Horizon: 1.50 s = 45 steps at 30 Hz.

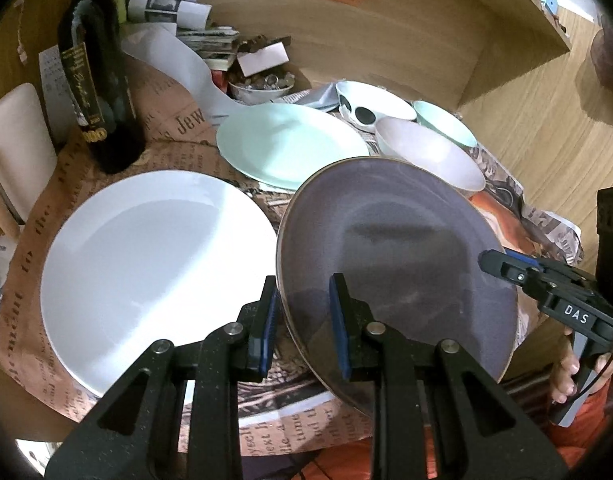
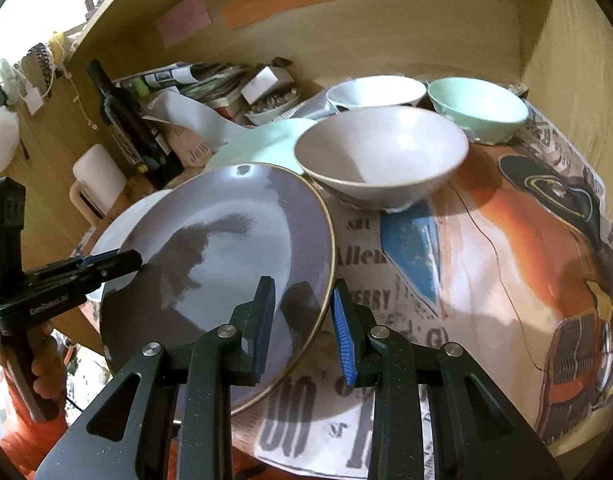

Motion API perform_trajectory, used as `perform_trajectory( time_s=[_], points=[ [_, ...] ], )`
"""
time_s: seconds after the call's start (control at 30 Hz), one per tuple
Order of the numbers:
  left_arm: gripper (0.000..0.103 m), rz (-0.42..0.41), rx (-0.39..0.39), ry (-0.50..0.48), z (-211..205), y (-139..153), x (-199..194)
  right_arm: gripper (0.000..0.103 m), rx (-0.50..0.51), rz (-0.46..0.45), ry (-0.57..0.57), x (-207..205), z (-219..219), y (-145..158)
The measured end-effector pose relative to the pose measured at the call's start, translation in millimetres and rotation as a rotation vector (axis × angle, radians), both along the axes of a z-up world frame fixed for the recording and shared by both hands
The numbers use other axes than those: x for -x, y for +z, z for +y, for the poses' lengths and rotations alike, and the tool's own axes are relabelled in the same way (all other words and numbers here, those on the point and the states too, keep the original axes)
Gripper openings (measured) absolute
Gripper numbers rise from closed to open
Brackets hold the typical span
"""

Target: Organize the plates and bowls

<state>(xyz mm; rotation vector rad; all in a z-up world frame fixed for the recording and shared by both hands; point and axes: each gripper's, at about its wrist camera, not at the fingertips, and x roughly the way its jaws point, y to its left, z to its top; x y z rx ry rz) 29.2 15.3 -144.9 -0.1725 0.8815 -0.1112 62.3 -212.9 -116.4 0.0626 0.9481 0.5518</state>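
The grey plate [image 1: 398,264] is tilted, raised off the bench [image 2: 506,60], with its gold rim [image 2: 333,248] up on the right side. My left tool [image 1: 302,320] straddles its near-left edge: one pad [image 1: 271,320] sits outside the rim and the other pad [image 1: 340,320] lies over the plate's face, so the fingers stand apart around the edge. I cannot tell whether they press on it. My right tool [image 2: 304,320] straddles the plate's right edge the same way, one finger [image 2: 266,312] over the face and the blue-padded finger [image 2: 344,332] outside the rim, with a visible gap between them. In the left view the right tool's tip [image 1: 502,266] meets the plate's far-right edge.

Left of the grey plate, the white plate [image 1: 154,276] lies flat on the printed cloth [image 1: 34,264]; the two rims are just beside each other. Behind them lies the mint plate [image 1: 290,144]. The pink bowl [image 2: 382,156] stands upright just behind the grey plate. Further back stand the spotted bowl [image 1: 370,104] and the mint bowl [image 2: 478,110], side by side. A dark bottle [image 1: 98,72] stands upright at the back left, near a white mug [image 1: 14,152]. Papers [image 1: 194,28] and a small dish [image 1: 262,86] of oddments lie against the wooden back wall [image 2: 386,32].
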Motion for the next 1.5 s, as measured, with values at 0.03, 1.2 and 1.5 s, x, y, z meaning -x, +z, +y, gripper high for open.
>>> perform_trajectory(
  time_s=[0.03,1.2,1.5],
  points=[
    [0.024,0.006,-0.001,-0.004,-2,-2,-1,0.026,0.002,0.006,-0.002,0,-1,-1],
    [0.031,-0.012,-0.042,-0.006,-16,-11,-17,0.028,0.052,-0.042,-0.086,-8,-23,7],
    [0.060,-0.149,-0.082,0.069,11,23,5,0.055,0.015,-0.131,-0.045,-6,10,30]
  ],
)
